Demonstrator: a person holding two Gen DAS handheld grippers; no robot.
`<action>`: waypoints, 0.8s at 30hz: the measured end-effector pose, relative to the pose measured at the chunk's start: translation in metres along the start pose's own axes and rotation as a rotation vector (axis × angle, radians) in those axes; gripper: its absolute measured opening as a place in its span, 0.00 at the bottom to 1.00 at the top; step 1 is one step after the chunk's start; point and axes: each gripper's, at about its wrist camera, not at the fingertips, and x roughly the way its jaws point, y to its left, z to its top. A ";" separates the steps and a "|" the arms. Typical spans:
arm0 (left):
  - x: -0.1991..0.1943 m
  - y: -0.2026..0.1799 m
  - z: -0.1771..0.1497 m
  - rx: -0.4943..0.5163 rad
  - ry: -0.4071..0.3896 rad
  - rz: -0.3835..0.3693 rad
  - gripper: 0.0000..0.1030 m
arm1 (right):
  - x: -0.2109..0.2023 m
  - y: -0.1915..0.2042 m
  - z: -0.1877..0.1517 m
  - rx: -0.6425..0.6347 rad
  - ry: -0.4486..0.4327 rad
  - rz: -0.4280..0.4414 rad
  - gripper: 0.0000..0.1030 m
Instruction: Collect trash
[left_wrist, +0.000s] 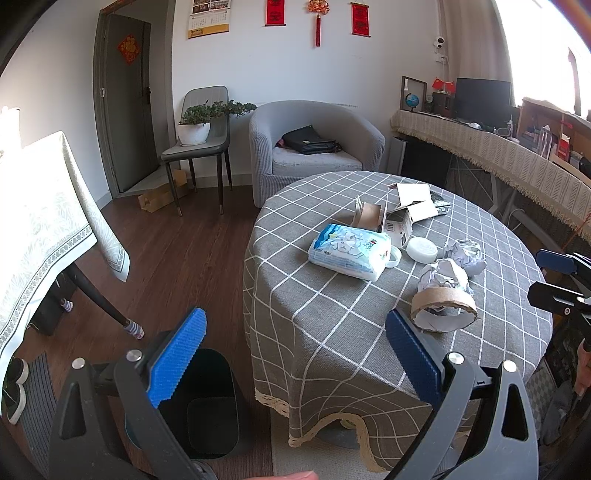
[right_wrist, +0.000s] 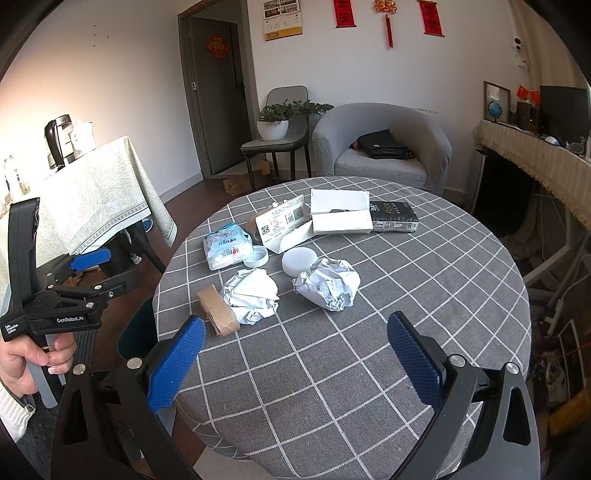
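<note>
Right wrist view: my right tongs (right_wrist: 295, 354) gape empty over the grey checked bench (right_wrist: 424, 280), two crumpled white paper balls (right_wrist: 327, 282) just ahead; my left tongs (left_wrist: 295, 349) gape too.

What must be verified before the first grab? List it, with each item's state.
1. Left gripper open and empty: ok.
2. Right gripper open and empty: ok.
3. Dark bin on the floor beside the table, mouth unobstructed: ok.
4. Cardboard tape ring free to lift: not ok, a crumpled paper ball touches it.
5. Second crumpled paper ball lying clear of the right gripper's fingers: ok.
6. Bin already holds trash: cannot tell.
</note>
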 end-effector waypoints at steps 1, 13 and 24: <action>0.000 0.000 0.000 0.000 0.000 0.000 0.97 | 0.000 0.000 0.000 0.000 0.000 0.000 0.97; 0.000 0.001 0.000 0.000 -0.001 -0.001 0.97 | 0.002 0.000 -0.001 -0.001 0.003 0.002 0.97; 0.000 0.001 0.000 -0.002 0.001 -0.002 0.97 | 0.002 0.000 -0.001 0.001 0.003 0.003 0.97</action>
